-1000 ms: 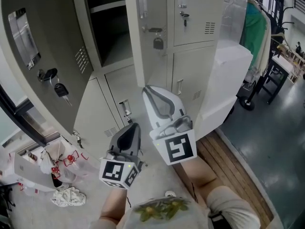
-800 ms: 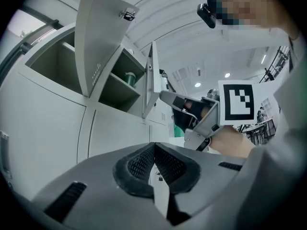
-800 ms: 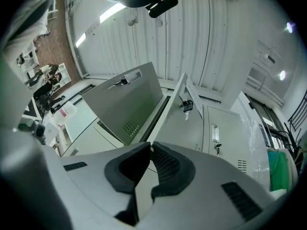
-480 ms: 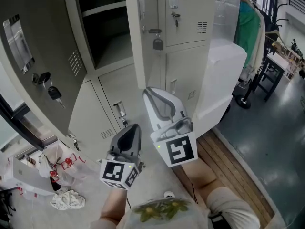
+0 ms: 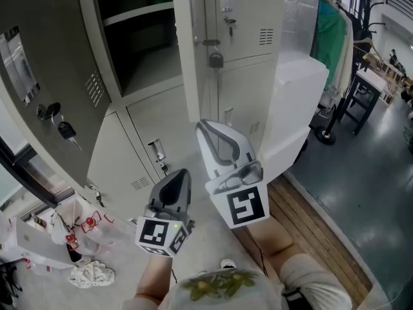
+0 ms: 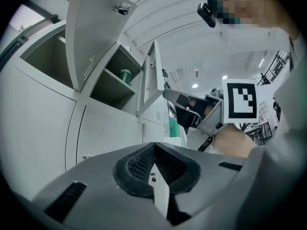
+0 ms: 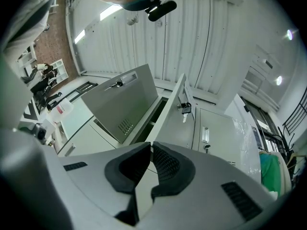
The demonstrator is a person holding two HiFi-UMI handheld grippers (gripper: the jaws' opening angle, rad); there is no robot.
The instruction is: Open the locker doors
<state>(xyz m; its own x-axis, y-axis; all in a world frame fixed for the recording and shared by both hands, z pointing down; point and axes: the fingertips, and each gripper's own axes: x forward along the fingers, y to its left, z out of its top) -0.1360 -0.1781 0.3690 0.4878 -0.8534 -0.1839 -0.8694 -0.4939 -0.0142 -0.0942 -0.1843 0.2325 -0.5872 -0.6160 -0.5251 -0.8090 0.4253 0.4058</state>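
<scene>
A bank of grey lockers (image 5: 245,37) stands ahead. One upper door (image 5: 48,76) hangs wide open at the left, with keys (image 5: 58,124) in its lock and its dark compartment (image 5: 139,44) showing. A second door (image 5: 193,50) stands edge-on with a padlock (image 5: 216,60). The lower doors (image 5: 161,128) are closed. My left gripper (image 5: 175,178) is shut and holds nothing, short of the lower doors. The right gripper (image 5: 206,126) is also shut and holds nothing, tilted up toward the padlocked door (image 7: 180,104). In the left gripper view, the shut jaws (image 6: 153,150) point at the lockers and the right gripper (image 6: 196,111) shows beside them.
Plastic bags and litter (image 5: 77,228) lie on the floor at the left. A white wrapped box (image 5: 300,102) stands right of the lockers, on a wooden platform (image 5: 316,231). A clothes rack with a green garment (image 5: 329,24) and a black table (image 5: 364,92) are further right.
Both grippers keep the same pose and stay shut. The head view has shifted slightly, so the open door and lower lockers sit a little further left. No door has moved.
</scene>
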